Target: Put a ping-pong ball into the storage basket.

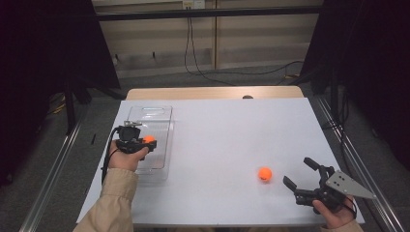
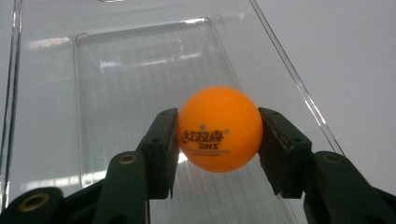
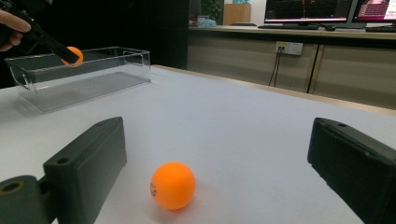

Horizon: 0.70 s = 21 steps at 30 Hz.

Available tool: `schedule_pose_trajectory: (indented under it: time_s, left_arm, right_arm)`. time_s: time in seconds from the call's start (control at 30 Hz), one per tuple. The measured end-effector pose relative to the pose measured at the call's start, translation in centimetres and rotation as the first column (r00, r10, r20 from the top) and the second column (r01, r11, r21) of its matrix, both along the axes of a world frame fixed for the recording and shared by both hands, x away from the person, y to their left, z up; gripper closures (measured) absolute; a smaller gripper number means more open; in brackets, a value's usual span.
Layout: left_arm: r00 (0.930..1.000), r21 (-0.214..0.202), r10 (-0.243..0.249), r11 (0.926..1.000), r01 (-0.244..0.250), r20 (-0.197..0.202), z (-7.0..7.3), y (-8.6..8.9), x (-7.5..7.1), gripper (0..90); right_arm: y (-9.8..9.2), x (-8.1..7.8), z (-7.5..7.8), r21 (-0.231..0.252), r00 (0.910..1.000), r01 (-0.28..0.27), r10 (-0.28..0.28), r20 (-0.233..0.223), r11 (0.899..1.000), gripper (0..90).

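high view: left gripper [image 1: 145,143] fingers pinch ball [image 1: 149,139] above tray [image 1: 162,110] (right gripper [image 1: 300,173] spread).

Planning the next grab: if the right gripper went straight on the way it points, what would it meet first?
Most likely the loose orange ball on the white table. It lies just ahead of the open right gripper, roughly centred between its jaws, nothing in between.

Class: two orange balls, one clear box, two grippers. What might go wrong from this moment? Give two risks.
1. The left gripper pinches its orange ball only at the sides, above the clear box; released there, it may bounce out.
2. The right gripper is open, with the second ball loose on the smooth table; a nudge might roll it away.
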<state>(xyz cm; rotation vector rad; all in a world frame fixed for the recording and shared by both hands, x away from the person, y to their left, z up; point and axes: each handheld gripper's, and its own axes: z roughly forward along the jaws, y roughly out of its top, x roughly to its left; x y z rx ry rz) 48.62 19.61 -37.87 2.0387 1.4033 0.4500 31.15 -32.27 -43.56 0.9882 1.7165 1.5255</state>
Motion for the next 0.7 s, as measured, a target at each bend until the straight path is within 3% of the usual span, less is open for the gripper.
schedule_pose_trajectory:
  time_s: [0.07,0.33,0.43,0.7]
  left_arm:
    - [1.0000,-0.019,0.007,0.9998,-0.007,0.000,-0.08,-0.02,0.06,50.6]
    - [1.0000,-0.016,0.007,0.9998,-0.007,-0.003,-0.18,0.05,0.02,50.3]
    - [0.9999,-0.011,0.011,0.9999,-0.011,0.001,-0.13,0.15,0.02,44.2]
    - [0.9997,-0.020,0.019,0.9996,-0.018,0.017,0.10,0.26,-0.20,39.5]
  right_arm:
    - [-0.05,-0.02,0.03,-0.003,1.0000,-0.003,0.003,0.001,1.000,4.5]
    - [-0.07,-0.01,0.02,0.002,1.0000,0.002,-0.002,0.001,1.000,4.5]
    - [-0.07,-0.03,0.04,0.003,1.0000,0.002,-0.002,-0.001,1.000,4.5]
    - [0.05,0.00,0.01,0.011,1.0000,0.007,-0.007,-0.004,1.000,4.5]
